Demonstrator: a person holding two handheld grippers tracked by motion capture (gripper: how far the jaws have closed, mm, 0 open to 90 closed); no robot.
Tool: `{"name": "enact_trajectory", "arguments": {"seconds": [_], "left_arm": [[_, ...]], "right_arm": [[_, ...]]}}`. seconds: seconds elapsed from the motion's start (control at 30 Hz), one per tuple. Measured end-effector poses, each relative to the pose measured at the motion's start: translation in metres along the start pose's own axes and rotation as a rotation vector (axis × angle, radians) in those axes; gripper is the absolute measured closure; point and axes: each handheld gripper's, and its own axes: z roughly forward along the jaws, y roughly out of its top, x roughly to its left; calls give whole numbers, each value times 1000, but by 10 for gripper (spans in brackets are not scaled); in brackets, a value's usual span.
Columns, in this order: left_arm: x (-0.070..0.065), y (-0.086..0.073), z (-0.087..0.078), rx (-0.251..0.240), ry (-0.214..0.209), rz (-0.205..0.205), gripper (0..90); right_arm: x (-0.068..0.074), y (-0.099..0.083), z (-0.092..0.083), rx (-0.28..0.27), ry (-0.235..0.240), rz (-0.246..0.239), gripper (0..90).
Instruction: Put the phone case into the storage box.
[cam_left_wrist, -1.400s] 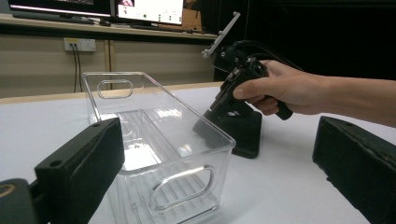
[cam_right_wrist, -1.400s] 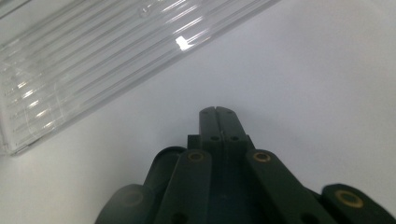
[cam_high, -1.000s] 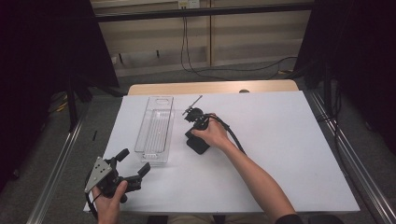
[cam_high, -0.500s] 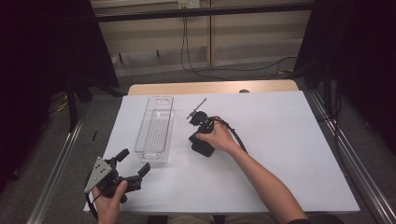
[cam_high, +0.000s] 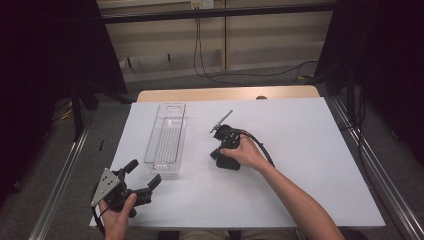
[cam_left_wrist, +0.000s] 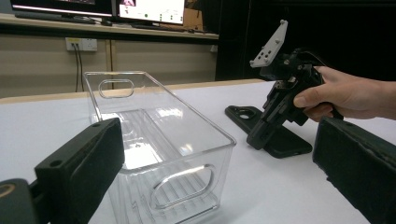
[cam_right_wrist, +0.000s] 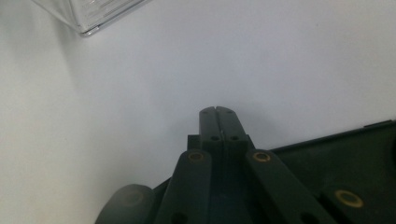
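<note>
My right gripper (cam_high: 218, 154) is held in a hand near the middle of the white table (cam_high: 310, 150). It tilts down, and its jaws are pressed together with nothing between them (cam_right_wrist: 218, 112). From the left gripper view, the right gripper (cam_left_wrist: 259, 138) rests its tip on a flat black piece (cam_left_wrist: 285, 142) lying on the table. That black piece (cam_right_wrist: 336, 161) also lies beside the shut jaws in the right gripper view. My left gripper (cam_high: 145, 172) sits at the table's near left corner. Its jaws are wide open (cam_left_wrist: 219, 140) and empty, facing a clear plastic bin (cam_left_wrist: 154, 126).
The long clear bin (cam_high: 167, 137) lies empty, left of centre, its near end close to the left gripper. A corner of the bin (cam_right_wrist: 93, 16) is at the top left of the right gripper view. Cables (cam_high: 260, 75) run along the floor behind the table.
The right hand has slid its gripper to the right, away from the bin, and the dark piece under it seems to have shifted along. The left gripper has stayed put.
</note>
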Motion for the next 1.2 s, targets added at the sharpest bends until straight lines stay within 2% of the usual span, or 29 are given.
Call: {"name": "enact_trajectory", "arguments": {"seconds": [0.23,0.5,0.53,0.73,0.83,0.97,1.0,1.07,1.2], "left_arm": [[1,0,0,-4,4,-5,24],[0,-1,1,5,6,-4,24],[0,-1,1,4,-8,-5,24],[0,-1,1,6,0,-4,24],[0,-1,1,5,-7,-7,24],[0,0,0,0,12,1,24],[-1,1,1,-8,6,-10,24],[1,1,0,-3,14,0,24],[1,0,0,-5,5,-4,24]], "right_arm": [[2,-11,-6,1,2,-18,900],[2,-29,-16,-5,13,-3,900],[2,-30,-17,-3,12,-3,900],[2,-41,-23,-14,18,1,900],[2,-44,-26,-10,9,2,900],[2,-48,-29,-8,-6,-18,900],[3,-50,-31,-4,-10,-16,900],[2,-53,-33,-8,-10,-6,900],[1,-60,-37,-13,-16,-2,900]]}}
